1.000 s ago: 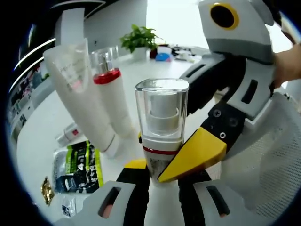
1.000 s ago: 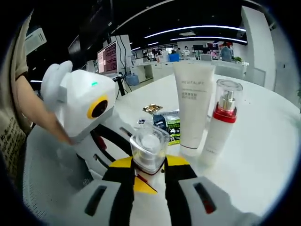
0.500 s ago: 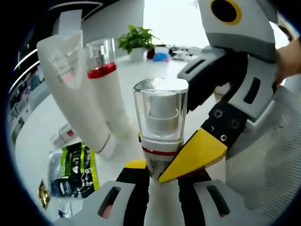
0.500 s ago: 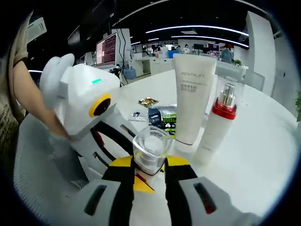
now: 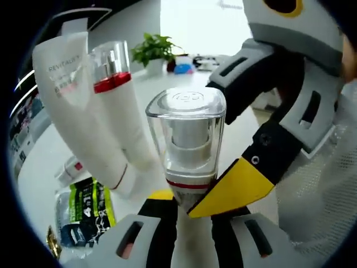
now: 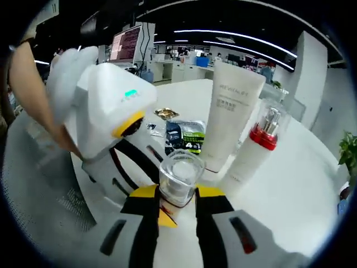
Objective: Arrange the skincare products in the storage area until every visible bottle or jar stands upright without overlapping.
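A pump bottle (image 5: pixel 187 139) with a clear square cap and a red ring stands between my left gripper's (image 5: pixel 187 205) jaws, which are shut on its lower body. My right gripper's yellow fingertip (image 5: pixel 231 187) presses against it from the right. In the right gripper view the same bottle (image 6: pixel 178 176) sits between my right gripper's (image 6: pixel 177 195) jaws, also shut on it. A white tube (image 5: pixel 72 111) (image 6: pixel 226 117) stands cap-down on the white table. Beside it, touching or nearly touching, stands a white bottle with a red collar (image 5: pixel 125 111) (image 6: pixel 251 151).
A green-and-black sachet (image 5: pixel 83 215) (image 6: pixel 187 137) lies flat near the tube, with a small tube (image 5: pixel 70 170) lying beside it and a gold packet (image 6: pixel 166 113) further off. White mesh (image 5: pixel 318 190) (image 6: pixel 44 184) borders the table. A person's arm (image 6: pixel 28 84) holds the left gripper.
Both views have shifted and the standing tube and red-collared bottle look nearer. The pump bottle's cap top now faces the left camera more. Both grips hold as before.
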